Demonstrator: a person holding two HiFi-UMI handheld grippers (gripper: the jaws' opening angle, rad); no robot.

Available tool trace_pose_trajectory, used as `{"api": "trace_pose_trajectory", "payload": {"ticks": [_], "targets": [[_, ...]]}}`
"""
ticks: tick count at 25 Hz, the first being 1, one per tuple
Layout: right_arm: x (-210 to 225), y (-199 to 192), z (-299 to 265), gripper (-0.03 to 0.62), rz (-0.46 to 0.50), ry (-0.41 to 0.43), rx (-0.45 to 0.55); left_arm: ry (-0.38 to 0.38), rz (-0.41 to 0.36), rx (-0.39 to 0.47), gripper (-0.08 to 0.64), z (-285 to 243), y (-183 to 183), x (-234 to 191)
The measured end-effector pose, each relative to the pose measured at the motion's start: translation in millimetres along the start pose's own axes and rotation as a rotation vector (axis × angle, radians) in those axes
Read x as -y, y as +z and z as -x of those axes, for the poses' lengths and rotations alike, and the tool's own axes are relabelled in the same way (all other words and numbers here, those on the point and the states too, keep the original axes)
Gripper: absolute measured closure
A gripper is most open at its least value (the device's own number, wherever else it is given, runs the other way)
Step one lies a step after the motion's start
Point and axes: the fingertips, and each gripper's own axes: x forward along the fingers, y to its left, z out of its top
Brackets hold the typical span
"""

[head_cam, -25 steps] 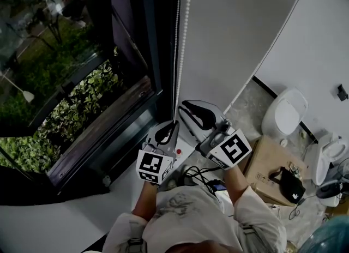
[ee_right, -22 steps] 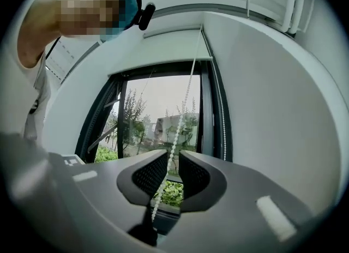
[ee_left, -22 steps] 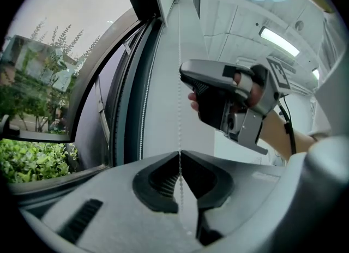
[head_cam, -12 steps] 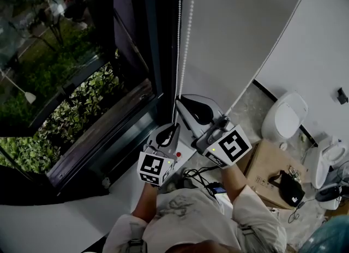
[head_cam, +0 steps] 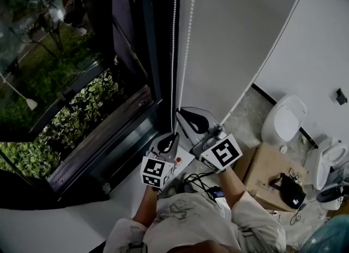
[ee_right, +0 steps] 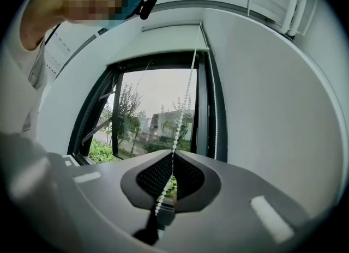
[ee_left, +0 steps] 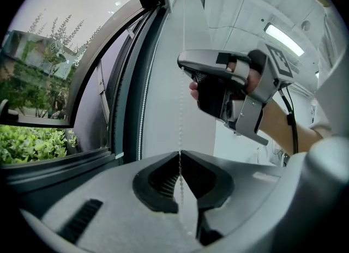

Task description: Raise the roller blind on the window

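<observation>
Left gripper (ee_left: 179, 154) & right gripper (ee_right: 172, 152) each pinch the bead chain (head_cam: 174, 55); a jerky pull could slip beads thru the pads, losing grip.

Grey left tongs (head_cam: 173, 134) and right tongs (head_cam: 180, 110) carry black-and-white marker cubes (head_cam: 157, 171); the short-sleeved shirt (head_cam: 182, 220) is pale.

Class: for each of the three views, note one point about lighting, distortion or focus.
Head view: dim, the window frame almost black beside daylit plants. Left gripper view: fisheye curves the frame; a ceiling light glares. Right gripper view: dark round corners; bright daylight backlights the bead chain.
</observation>
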Motion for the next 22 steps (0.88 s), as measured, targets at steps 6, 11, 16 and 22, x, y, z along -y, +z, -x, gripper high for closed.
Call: {"api": "trace_pose_trajectory", "payload": {"ticks": [6, 11, 16, 22], "targets": [[-4.1, -32.4, 0.9, 0.578, -0.001, -0.01, -0.056, -0.001, 0.039, -0.054, 0.54, -1.0, -37.6, -5.9], [-7.5, -53.0, 2.8, 0.578, -0.009, -0.018, -0.093, -0.001, 0.054, -0.087, 0.54, -0.9, -56.7, -8.0], [-9.5, -66.8, 3.1, 0.578, -0.007, -0.026, -0.113, 0.001, 0.062, -0.111, 0.54, -1.6, -70.9, -10.9], [-11.8, -84.0, 7.2, 0.578, -0.009, -0.039, -0.142, 0.0, 0.069, -0.145, 0.54, -1.1, -88.5, -11.2]]}}
